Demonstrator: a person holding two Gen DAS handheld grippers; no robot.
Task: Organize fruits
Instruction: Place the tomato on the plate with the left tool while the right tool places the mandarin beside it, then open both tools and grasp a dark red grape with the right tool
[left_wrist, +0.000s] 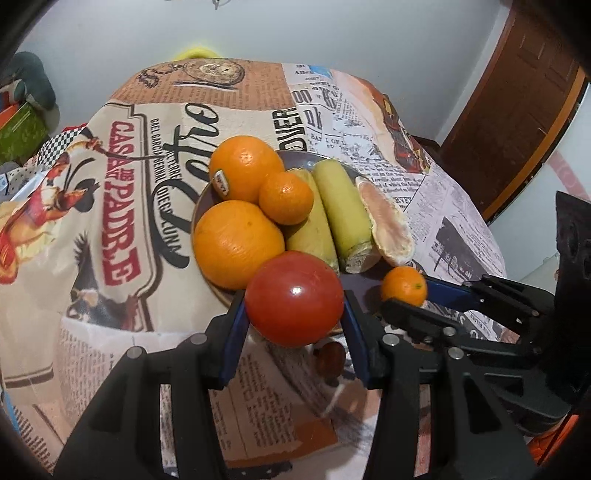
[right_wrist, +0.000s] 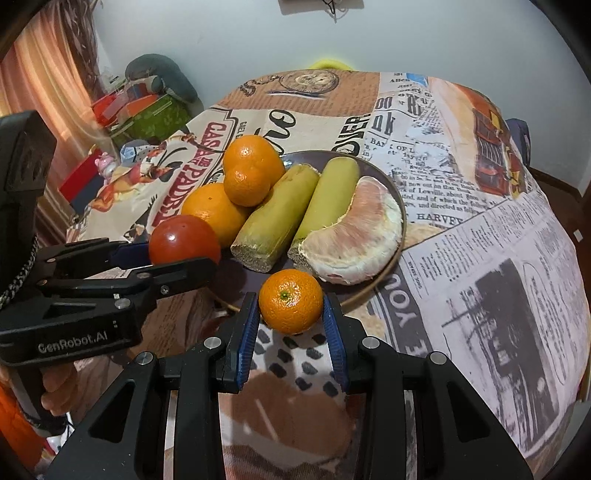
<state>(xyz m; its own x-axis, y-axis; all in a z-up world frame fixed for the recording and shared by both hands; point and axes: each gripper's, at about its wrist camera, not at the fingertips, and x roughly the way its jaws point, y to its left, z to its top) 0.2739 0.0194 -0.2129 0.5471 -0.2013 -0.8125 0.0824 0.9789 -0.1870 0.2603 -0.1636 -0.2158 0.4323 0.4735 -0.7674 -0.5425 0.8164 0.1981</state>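
A dark plate (right_wrist: 384, 177) on the table holds two oranges (left_wrist: 236, 251), a small mandarin (left_wrist: 286, 197), two pieces of sugarcane (right_wrist: 275, 218) and a peeled pomelo segment (right_wrist: 358, 240). My left gripper (left_wrist: 293, 314) is shut on a red tomato (left_wrist: 293, 297) at the plate's near left rim; it also shows in the right wrist view (right_wrist: 184, 242). My right gripper (right_wrist: 290, 321) is shut on a small mandarin (right_wrist: 290, 301) over the plate's near rim; it also shows in the left wrist view (left_wrist: 404, 286).
The table is covered with a printed newspaper-pattern cloth (left_wrist: 122, 206). Boxes and clutter (right_wrist: 144, 110) stand beyond the table's left edge. A brown door (left_wrist: 517, 99) is at the right. A white wall is behind.
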